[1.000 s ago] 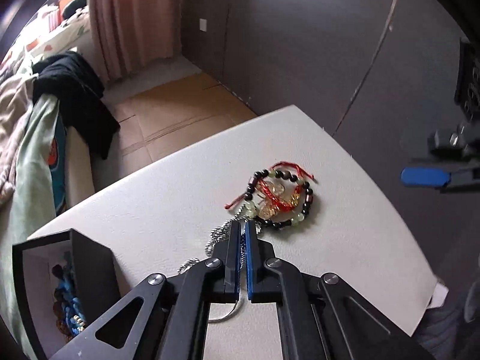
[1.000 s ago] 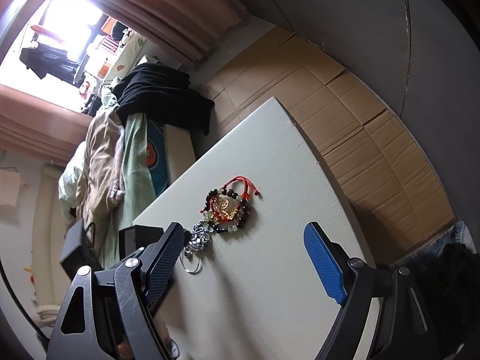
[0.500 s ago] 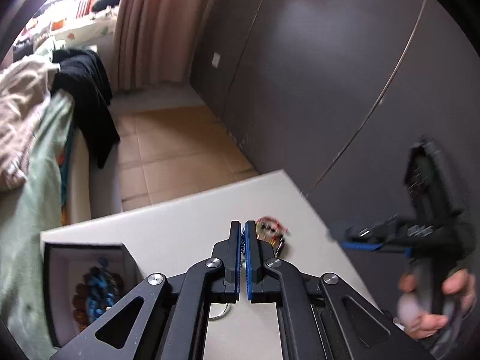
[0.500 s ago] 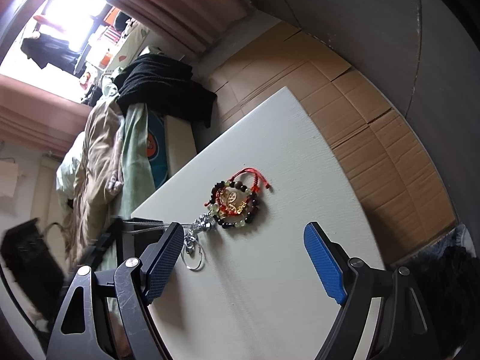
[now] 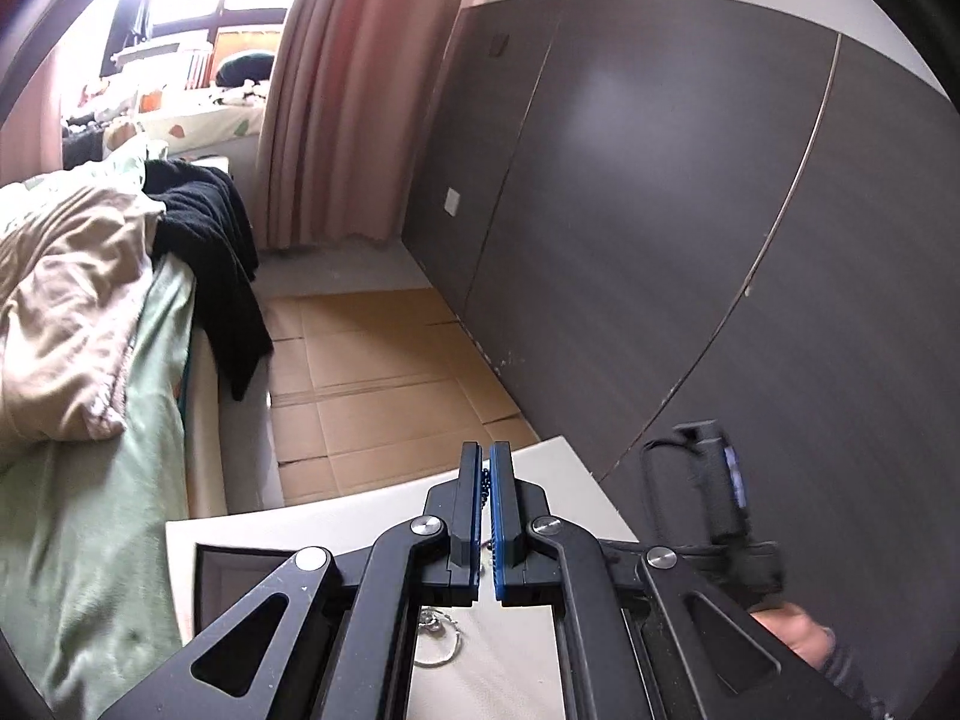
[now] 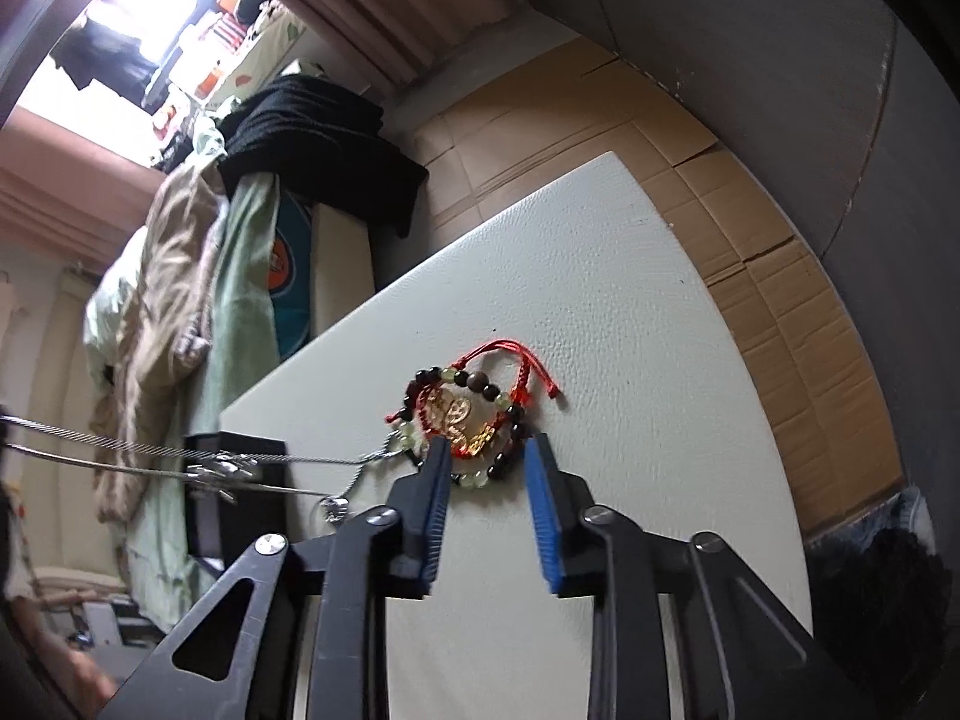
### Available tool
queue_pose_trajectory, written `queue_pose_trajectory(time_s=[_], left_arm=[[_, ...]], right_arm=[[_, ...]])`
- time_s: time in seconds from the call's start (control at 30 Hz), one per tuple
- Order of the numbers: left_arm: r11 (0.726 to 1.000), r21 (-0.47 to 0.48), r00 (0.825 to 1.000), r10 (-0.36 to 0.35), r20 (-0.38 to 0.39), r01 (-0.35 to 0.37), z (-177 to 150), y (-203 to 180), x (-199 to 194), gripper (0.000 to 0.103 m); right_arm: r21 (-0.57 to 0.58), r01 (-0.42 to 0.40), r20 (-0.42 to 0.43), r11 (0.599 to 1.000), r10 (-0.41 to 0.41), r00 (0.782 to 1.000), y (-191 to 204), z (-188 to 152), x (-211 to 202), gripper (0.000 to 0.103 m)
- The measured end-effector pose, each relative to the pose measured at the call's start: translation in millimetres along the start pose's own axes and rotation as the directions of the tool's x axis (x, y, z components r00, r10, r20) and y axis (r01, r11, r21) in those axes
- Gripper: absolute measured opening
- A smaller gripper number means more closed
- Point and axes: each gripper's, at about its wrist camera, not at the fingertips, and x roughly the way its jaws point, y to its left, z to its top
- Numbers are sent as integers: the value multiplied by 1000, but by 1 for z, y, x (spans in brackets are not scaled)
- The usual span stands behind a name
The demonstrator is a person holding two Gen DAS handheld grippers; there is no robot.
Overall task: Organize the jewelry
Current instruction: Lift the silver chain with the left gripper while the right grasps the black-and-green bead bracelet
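My left gripper [image 5: 486, 468] is shut on a chain necklace [image 5: 485, 483], seen as dark beads between its blue pads, and is raised above the table. In the right wrist view the silver chain [image 6: 240, 468] stretches taut to the left over the black jewelry box [image 6: 240, 498]. Its ring end [image 5: 438, 642] still lies on the table. My right gripper [image 6: 489, 450] is open, low over a pile of beaded bracelets and red cord [image 6: 474, 414]; its fingertips straddle the pile's near edge.
The white table [image 6: 630, 330] ends at its far and right edges, with cardboard flooring [image 6: 780, 276] beyond. A bed with blankets and black clothes [image 5: 90, 312] lies left. A dark wardrobe wall [image 5: 690, 210] stands right.
My left gripper rose and tilted up, pulling the chain taut away from the pile. My right gripper moved forward and down to the bracelets and narrowed its opening.
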Motion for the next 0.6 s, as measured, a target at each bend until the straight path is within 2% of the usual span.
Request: queue_pose_trajectory(time_s=[0.2,0.3,0.4,0.43,0.47,0.6], left_arm=[[1000,11,999,26,39,-27,15,-3,-21,2],[999,18,998,37,59,-38,23,-9,-33,2],[998,31,996,46,76,-48,29,-12,-44,2],[998,37,995,52,84,-55,31,-14,-50,2],[997,41,994,59,92,-63,34,-16,-55,2],[995,49,989,80,123,-87,42,-19,-74,2]], right_arm=[[-84,86,8,993,-86,996,12,7,15,23],[-119,124,-21,985,-128,992,16,7,27,23],[-174,183,-3,968,-186,983,23,4,30,19],[-184,188,-3,965,-192,981,23,4,30,16],[-185,177,-7,967,-181,983,23,3,29,9],[-192,160,5,968,-163,987,24,-1,18,9]])
